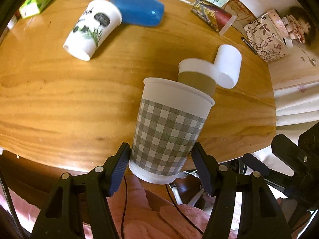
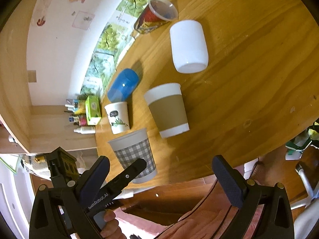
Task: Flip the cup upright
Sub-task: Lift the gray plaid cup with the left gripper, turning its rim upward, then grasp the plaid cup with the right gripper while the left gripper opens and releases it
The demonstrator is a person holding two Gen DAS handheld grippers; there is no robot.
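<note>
- Left wrist view is showing the left tool (image 1: 160, 160) clamped on the checked cup (image 1: 169, 127), its two pads pressing the lower wall just above the base, the rim pointing away from you.
- You are holding that cup near the front edge of the tabletop (image 1: 59, 99); whether its base is touching the wood or hanging just over the edge cannot be told from either view.
- Paper wall is thin, so squeezing harder is risking a crushed base, while a looser hold is risking the cup sliding out between the pads.
- You are gripping low on a tilted cup, so the heavier rim end is likely to swing and topple it on release.
- Brown-banded cup (image 1: 196, 79) is standing just behind the checked rim, with the white cup (image 1: 228, 65) lying against it; pushing forward is likely to knock both.
- Panda cup (image 1: 92, 29) is lying on its side well apart, beside the blue case (image 1: 137, 9).
- Right wrist view is showing the right tool (image 2: 165, 176) with its jaws wide apart, holding nothing, near the tabletop's edge and beside the checked cup.
</note>
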